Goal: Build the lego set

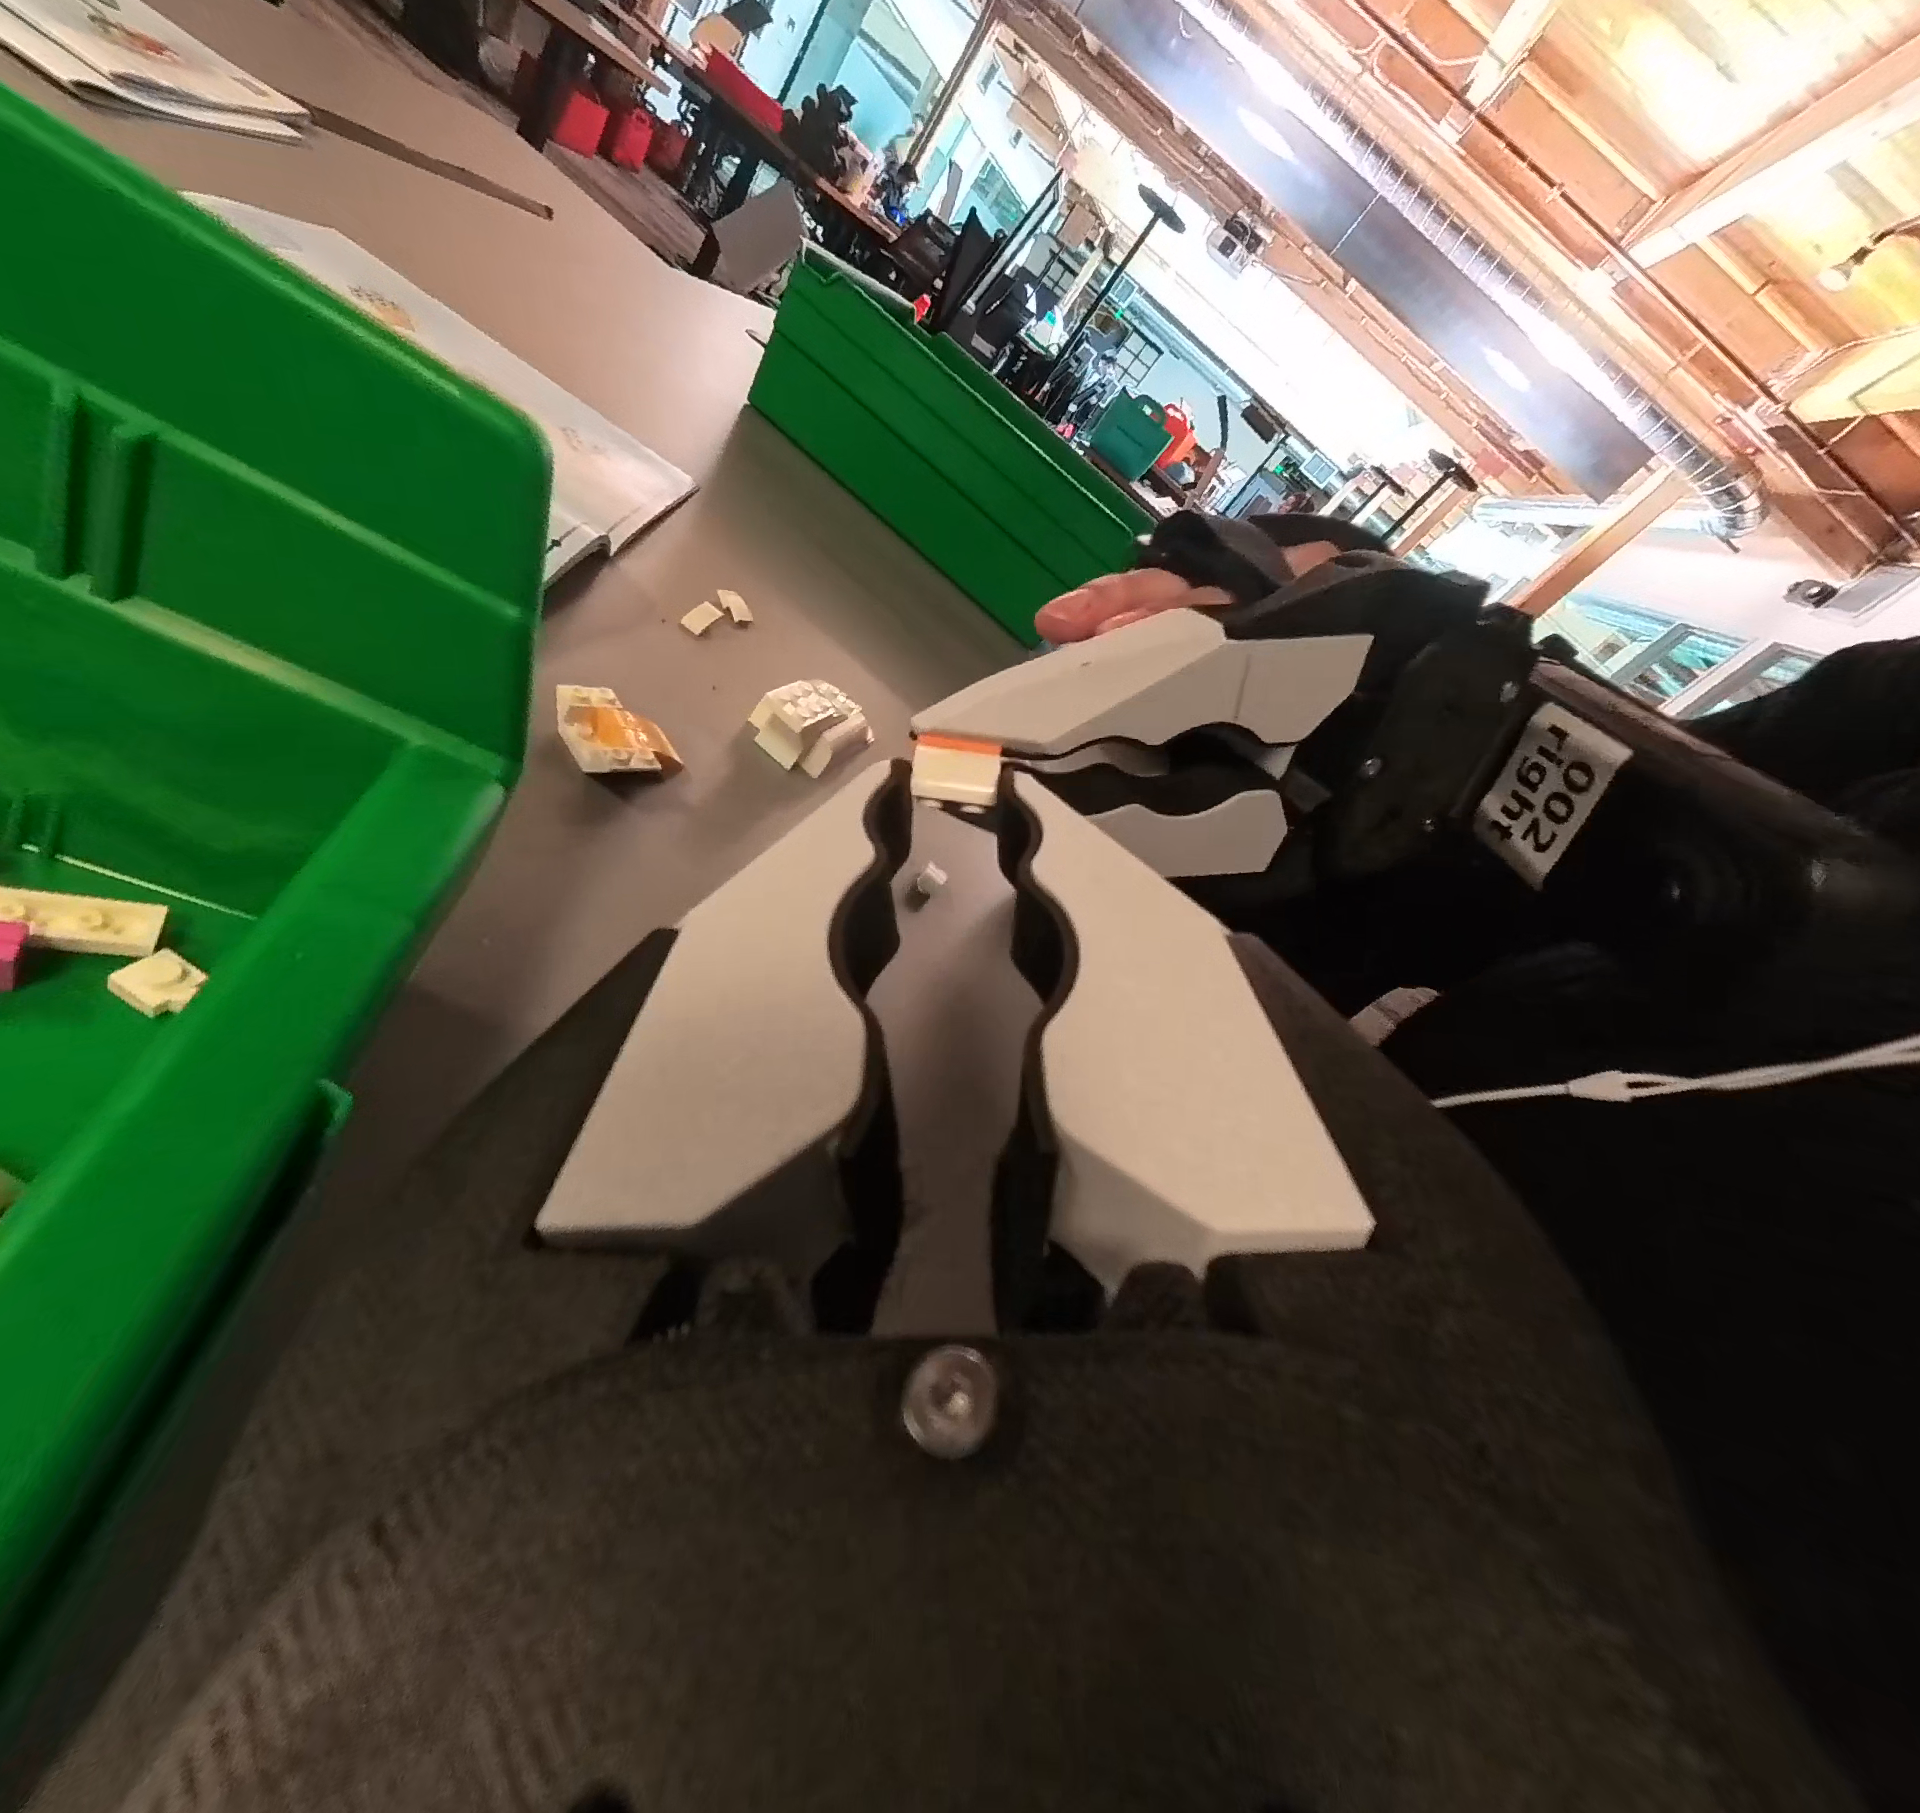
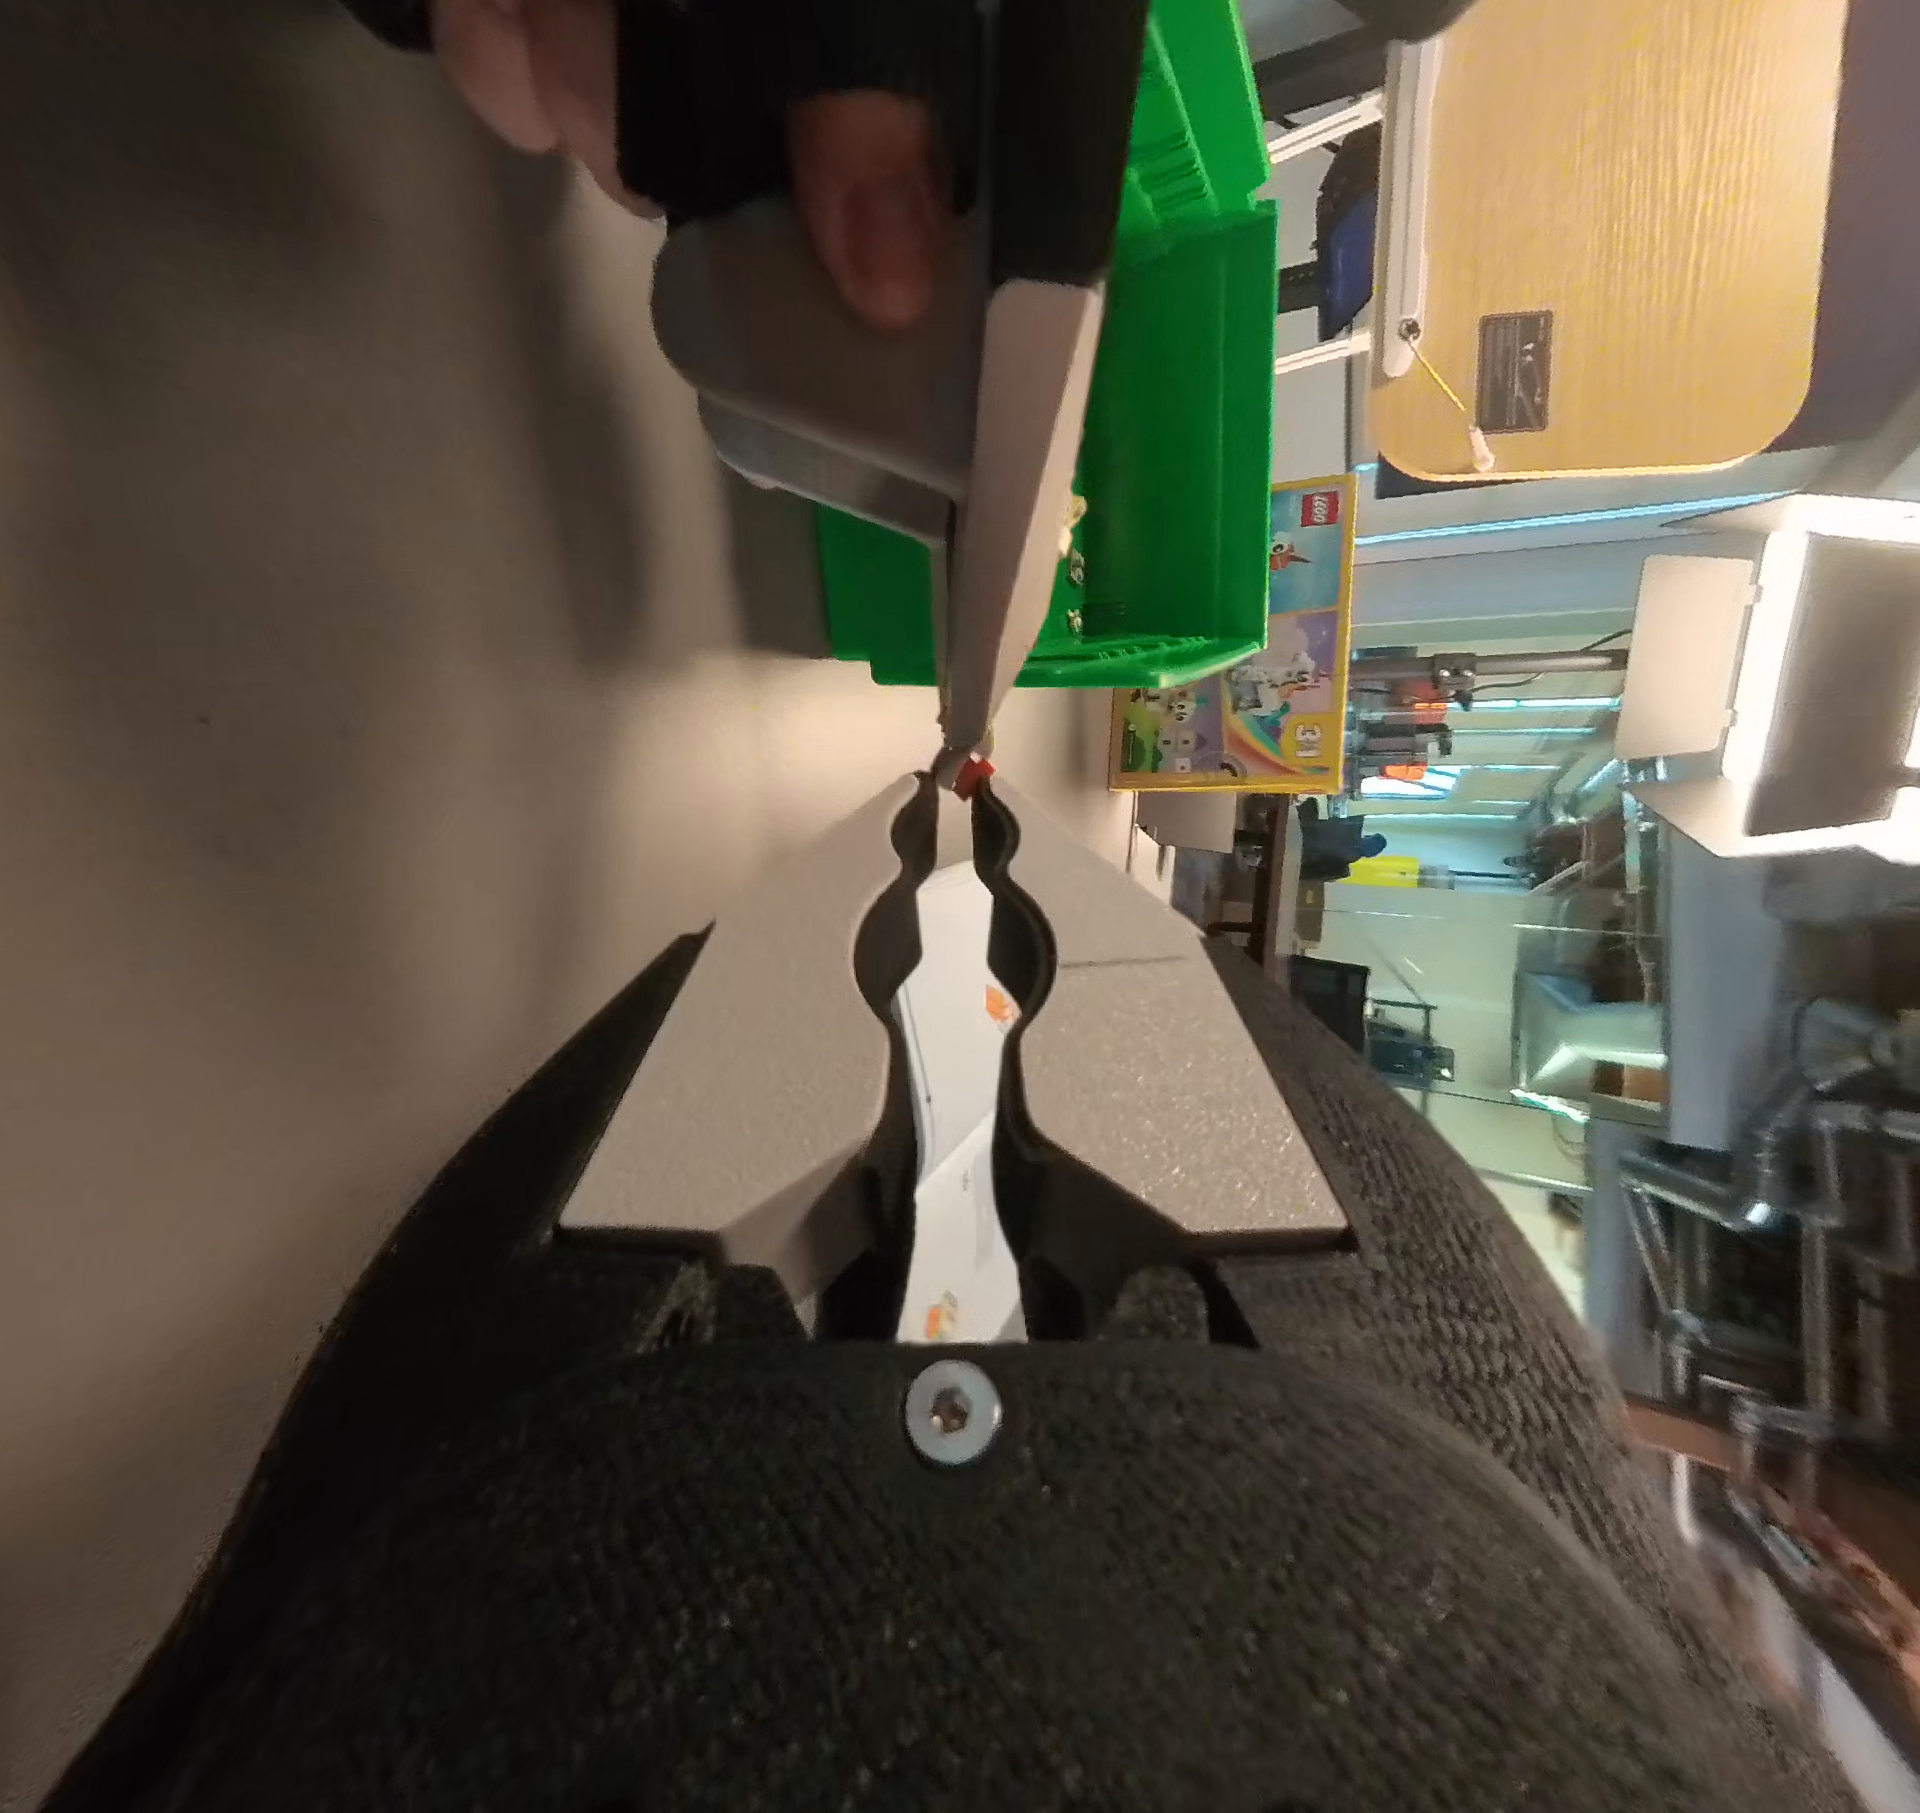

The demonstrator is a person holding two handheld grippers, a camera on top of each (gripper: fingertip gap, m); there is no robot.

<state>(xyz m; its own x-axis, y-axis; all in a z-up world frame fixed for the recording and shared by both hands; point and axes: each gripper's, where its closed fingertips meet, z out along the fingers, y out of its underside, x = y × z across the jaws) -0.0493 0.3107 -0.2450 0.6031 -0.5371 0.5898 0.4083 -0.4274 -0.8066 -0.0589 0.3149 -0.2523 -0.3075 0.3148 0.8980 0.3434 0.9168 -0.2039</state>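
My left gripper (image 1: 956, 789) is shut on a small cream brick (image 1: 954, 778) and holds it above the grey table (image 1: 644, 859). A thin orange piece (image 1: 956, 745) lies on top of the brick. My right gripper (image 1: 1003, 747) comes in from the right, turned on its side, tips closed on that orange piece. In the right wrist view my right gripper (image 2: 954, 793) pinches the orange piece (image 2: 972, 776), and the left gripper (image 2: 961, 724) reaches down from above to meet it. A gloved hand holds each gripper.
A green bin (image 1: 312, 516) at the left holds cream plates (image 1: 94, 922). On the table lie a cream-and-orange assembly (image 1: 613, 740), a cream assembly (image 1: 810, 735), cream bits (image 1: 717, 610) and a tiny grey piece (image 1: 925, 880). A second green bin (image 1: 914, 454), a booklet (image 1: 603, 485) and the set's box (image 2: 1247, 683) stand beyond. The tips of both grippers are at nearly the same place.
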